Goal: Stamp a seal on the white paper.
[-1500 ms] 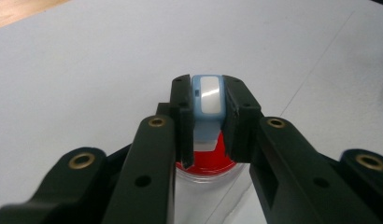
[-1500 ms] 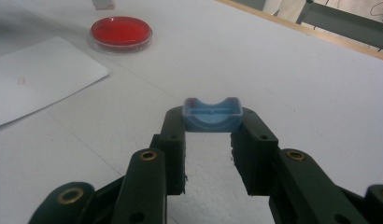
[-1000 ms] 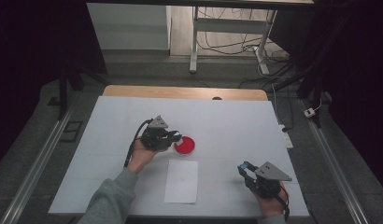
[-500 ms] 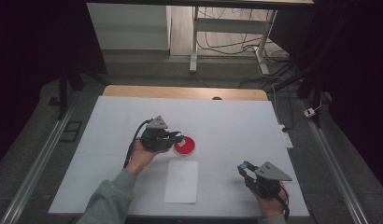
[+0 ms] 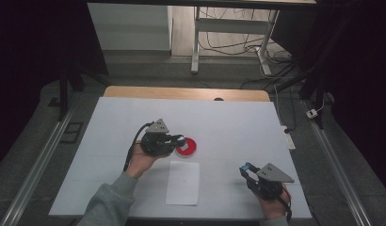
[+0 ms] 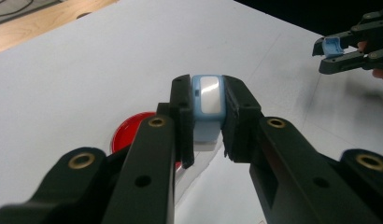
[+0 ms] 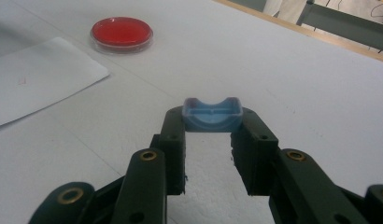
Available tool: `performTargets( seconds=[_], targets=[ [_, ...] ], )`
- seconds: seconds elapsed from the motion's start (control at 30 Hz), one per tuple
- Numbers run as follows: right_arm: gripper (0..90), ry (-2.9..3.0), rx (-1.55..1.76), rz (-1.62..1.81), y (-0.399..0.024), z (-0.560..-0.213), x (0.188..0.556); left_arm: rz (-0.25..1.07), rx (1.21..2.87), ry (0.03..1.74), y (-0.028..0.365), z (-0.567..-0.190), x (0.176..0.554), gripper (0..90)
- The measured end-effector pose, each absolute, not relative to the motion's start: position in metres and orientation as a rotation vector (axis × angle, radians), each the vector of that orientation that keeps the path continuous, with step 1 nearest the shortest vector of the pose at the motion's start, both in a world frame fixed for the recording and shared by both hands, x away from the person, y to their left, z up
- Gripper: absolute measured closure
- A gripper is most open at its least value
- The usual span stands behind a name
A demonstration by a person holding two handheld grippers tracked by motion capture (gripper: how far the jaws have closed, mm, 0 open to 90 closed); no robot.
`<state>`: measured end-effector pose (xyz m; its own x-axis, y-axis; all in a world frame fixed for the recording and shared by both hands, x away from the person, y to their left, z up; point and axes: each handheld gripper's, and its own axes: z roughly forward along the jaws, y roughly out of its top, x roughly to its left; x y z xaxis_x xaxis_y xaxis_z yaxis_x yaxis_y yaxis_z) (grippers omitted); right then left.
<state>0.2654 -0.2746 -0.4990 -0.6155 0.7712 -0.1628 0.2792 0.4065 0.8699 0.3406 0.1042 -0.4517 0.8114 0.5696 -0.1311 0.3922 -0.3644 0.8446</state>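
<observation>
Above the red petri dish, the left gripper clamps a light-blue stamp body while the right gripper clamps its blue cap, so uncapping looks done and stamping the white paper sheet remains.

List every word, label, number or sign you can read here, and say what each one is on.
None can be read.
White sheet of paper: a faint pinkish mark near one edge, too small to read.
Blue piece with a grey window in the left claw: no text.
Blue cap-like piece in the right claw: no text.
Red dish: no label.
</observation>
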Motion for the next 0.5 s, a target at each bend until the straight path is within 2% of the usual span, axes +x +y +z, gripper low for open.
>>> performTargets(
  seconds=[0.5],
  targets=[
    [65.9,2.106,0.886,1.149,-0.274,-0.499,0.265,0.214,2.007,0.667,0.107,-0.443,0.323,75.9]
  ],
)
